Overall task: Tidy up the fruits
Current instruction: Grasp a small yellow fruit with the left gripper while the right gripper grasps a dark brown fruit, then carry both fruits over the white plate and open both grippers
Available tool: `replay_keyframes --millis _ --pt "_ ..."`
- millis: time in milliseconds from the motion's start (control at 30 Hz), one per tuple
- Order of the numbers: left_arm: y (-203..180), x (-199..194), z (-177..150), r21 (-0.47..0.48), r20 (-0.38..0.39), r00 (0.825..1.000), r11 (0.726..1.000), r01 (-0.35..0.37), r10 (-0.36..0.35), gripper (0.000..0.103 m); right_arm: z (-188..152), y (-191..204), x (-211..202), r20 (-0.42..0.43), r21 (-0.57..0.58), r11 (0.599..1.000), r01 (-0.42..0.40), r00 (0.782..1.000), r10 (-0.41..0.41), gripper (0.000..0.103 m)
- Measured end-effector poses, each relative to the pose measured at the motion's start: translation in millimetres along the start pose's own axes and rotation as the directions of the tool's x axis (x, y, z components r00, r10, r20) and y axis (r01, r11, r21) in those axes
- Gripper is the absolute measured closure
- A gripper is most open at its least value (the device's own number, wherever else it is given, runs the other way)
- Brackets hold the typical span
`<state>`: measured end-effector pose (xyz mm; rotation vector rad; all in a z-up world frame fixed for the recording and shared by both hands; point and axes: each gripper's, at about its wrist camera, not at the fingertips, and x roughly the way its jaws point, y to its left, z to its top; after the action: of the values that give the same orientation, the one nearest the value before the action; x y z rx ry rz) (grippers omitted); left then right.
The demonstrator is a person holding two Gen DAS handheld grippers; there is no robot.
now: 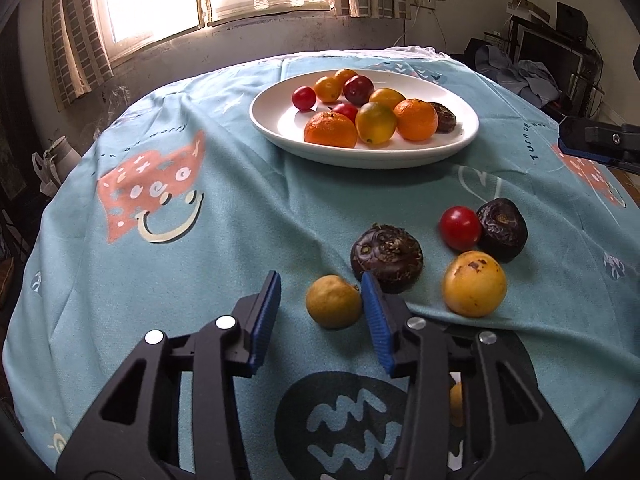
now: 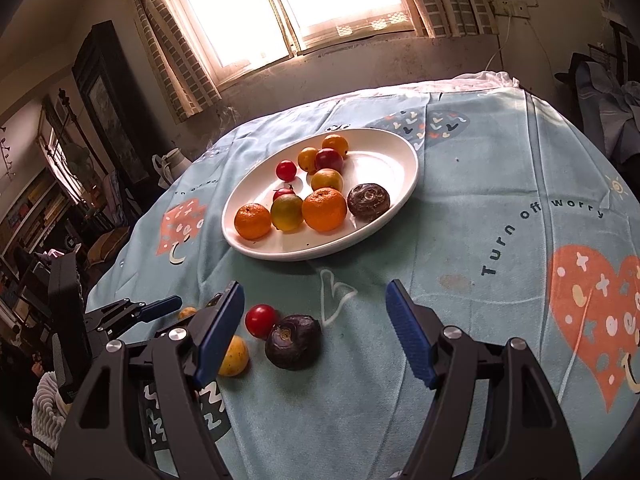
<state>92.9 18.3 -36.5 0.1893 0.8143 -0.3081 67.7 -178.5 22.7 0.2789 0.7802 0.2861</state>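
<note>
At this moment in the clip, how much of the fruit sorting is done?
Mostly done: nine pieces, among them two oranges, already sit on the white plate. In hand: nothing yet; the left claw is open around the small yellow fruit, not gripping it. The right claw hovers open, empty. Left on the cloth: that fruit, two dark bulbs, a red tomato, a larger yellow fruit.
</note>
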Motion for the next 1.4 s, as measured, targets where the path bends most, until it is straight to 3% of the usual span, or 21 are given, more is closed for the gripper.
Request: replay_keyframes --millis 167,333,567,700,800,1000,1033,1100,1167,1400 --pt "-5 0 -5 0.021 -0.029 0.999 0.999 0.032 -0.031 0.070 -1 2 4 -0.016 -0.013 1.000 0.008 1.000 -0.008 0.029" --pt "-11 -1 -6 0.051 -0.023 0.999 0.998 0.042 -0.041 0.071 -3 3 7 -0.035 -0.025 1.000 0.014 0.999 -0.015 0.029" --pt "1 -10 -6 0.001 0.005 1.000 1.000 -0.012 0.012 0.074 -12 8 28 -0.113 -0.066 0.997 0.037 0.993 -0.044 0.029" --pt "5 -7 -6 -0.023 -0.010 1.000 0.999 -0.026 0.026 0.074 -20 16 39 -0.141 -0.126 0.990 0.061 0.987 -0.078 0.033" --pt "5 -6 -6 -0.021 -0.014 1.000 0.999 -0.025 0.024 0.074 -29 26 50 -0.156 -0.217 0.969 0.118 0.976 -0.154 0.035" --pt "1 -2 -8 -0.004 -0.029 0.999 1.000 -0.028 0.028 0.073 -36 37 58 -0.157 -0.287 0.952 0.106 0.975 -0.156 0.035" --pt "1 -2 -8 -0.003 -0.029 0.999 1.000 -0.028 0.028 0.073 -37 38 60 -0.169 -0.289 0.953 0.094 0.975 -0.147 0.037" --pt "1 -2 -8 -0.003 -0.031 0.999 1.000 -0.028 0.028 0.073 -41 43 65 -0.194 -0.297 0.953 0.065 0.973 -0.126 0.050" --pt "0 0 -8 -0.002 -0.042 0.999 0.999 -0.033 0.032 0.073 -44 47 70 -0.190 -0.329 0.941 0.084 0.970 -0.153 0.056" --pt "1 0 -8 -0.012 -0.040 0.999 1.000 -0.016 0.016 0.073 -39 41 62 -0.163 -0.283 0.956 0.081 0.978 -0.131 0.058"
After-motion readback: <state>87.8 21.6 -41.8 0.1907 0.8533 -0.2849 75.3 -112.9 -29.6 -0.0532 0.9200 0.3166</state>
